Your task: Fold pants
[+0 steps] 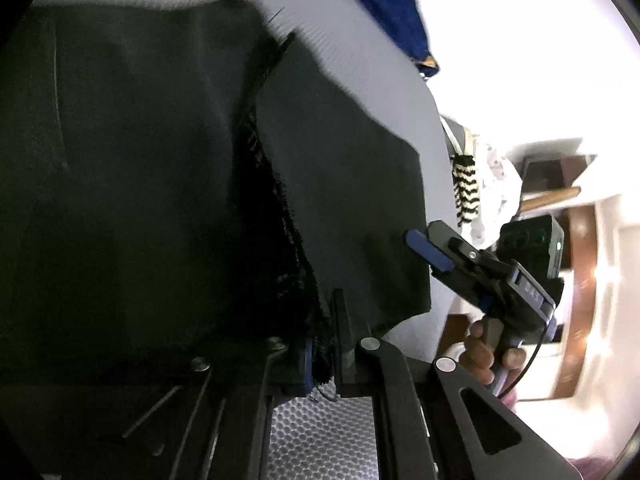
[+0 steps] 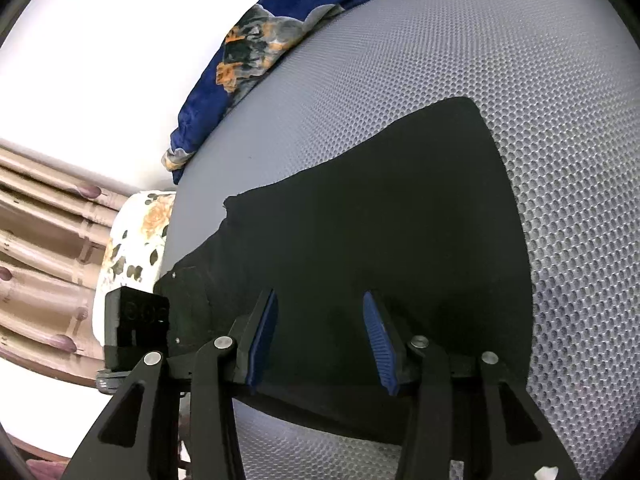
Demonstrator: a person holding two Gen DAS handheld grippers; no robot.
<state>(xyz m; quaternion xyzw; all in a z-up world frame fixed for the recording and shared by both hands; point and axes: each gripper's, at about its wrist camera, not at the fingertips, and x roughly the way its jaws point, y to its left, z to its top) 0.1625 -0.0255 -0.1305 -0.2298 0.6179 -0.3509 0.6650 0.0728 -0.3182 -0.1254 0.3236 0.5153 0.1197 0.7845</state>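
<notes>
The black pants point(image 1: 152, 168) lie on a grey mesh mat point(image 1: 360, 60) and fill most of the left wrist view. My left gripper point(image 1: 324, 344) is shut on the frayed hem edge of the pants, lifting a fold of cloth. My right gripper point(image 1: 420, 244) shows at the right of that view, held by a hand, its blue-padded fingers over the pants' edge. In the right wrist view the pants point(image 2: 380, 220) spread flat on the mat point(image 2: 480, 60). The right gripper point(image 2: 320, 312) is open, its jaws wide apart just above the cloth, holding nothing.
A blue patterned cloth point(image 2: 248, 52) lies along the far edge of the mat. A floral cushion point(image 2: 136, 236) and wooden rails point(image 2: 40, 220) are at the left. A striped black-and-white item point(image 1: 466, 188) hangs past the mat's edge.
</notes>
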